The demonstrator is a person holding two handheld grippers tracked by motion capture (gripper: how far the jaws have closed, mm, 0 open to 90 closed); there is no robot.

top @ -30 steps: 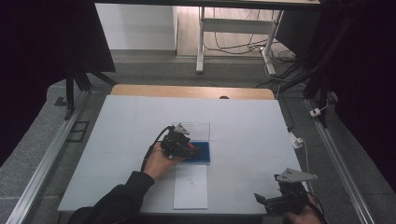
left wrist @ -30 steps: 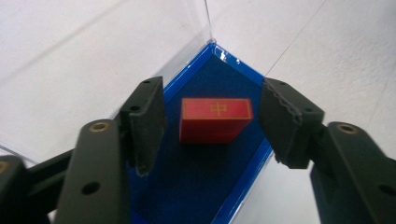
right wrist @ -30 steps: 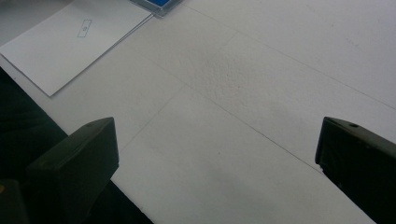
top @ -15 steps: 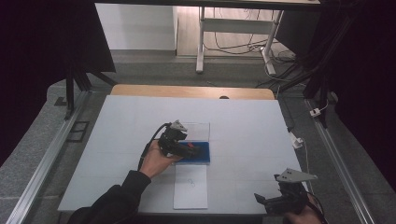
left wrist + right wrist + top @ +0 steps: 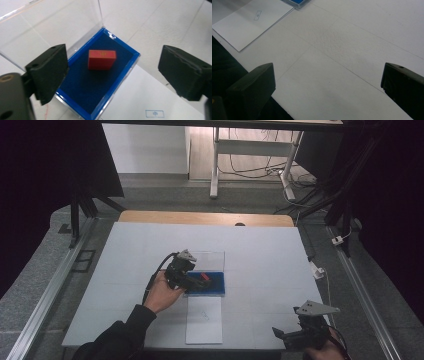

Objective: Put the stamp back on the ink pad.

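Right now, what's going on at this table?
A person is working with a handheld gripper in each hand. The left gripper hangs just above a blue tray with a clear lid standing open behind it. Its jaws have just been opening and nothing is between them. A small red block lies on the tray's dark lining. A white sheet lies in front of the tray. The right gripper waits open near the table's front edge, holding nothing.
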